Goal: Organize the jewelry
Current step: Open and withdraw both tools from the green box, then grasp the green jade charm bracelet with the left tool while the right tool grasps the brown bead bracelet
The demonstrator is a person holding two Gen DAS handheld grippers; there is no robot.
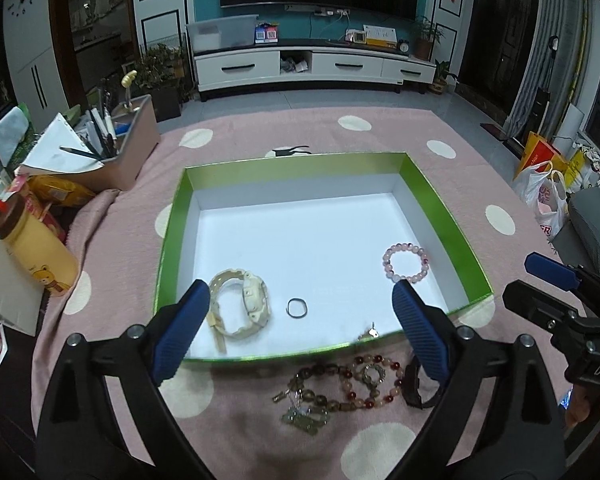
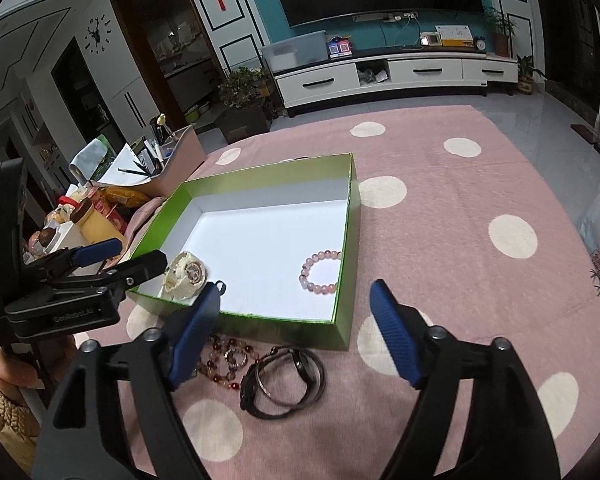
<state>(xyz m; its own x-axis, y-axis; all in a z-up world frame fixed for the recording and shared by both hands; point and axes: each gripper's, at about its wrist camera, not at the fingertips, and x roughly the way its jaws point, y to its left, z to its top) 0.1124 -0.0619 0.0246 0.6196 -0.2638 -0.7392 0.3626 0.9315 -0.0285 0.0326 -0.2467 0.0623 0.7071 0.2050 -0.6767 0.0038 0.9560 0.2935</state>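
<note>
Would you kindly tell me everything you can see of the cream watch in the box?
The cream watch looks like a chunky plastic sports model with a round, patterned dial and a ridged strap with holes, fastened into a loop. It lies tilted on the white floor of the green box, in its near left corner, close to the wall. A small ring lies apart beside it. Neither gripper touches it.

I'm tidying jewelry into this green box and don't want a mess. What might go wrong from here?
The bead strands and metal charms lie tangled on the cloth, so lifting one may drag the others. The small ring in the box could get knocked when more pieces drop in. The black bangles overlap, so a grab may catch only one.
</note>
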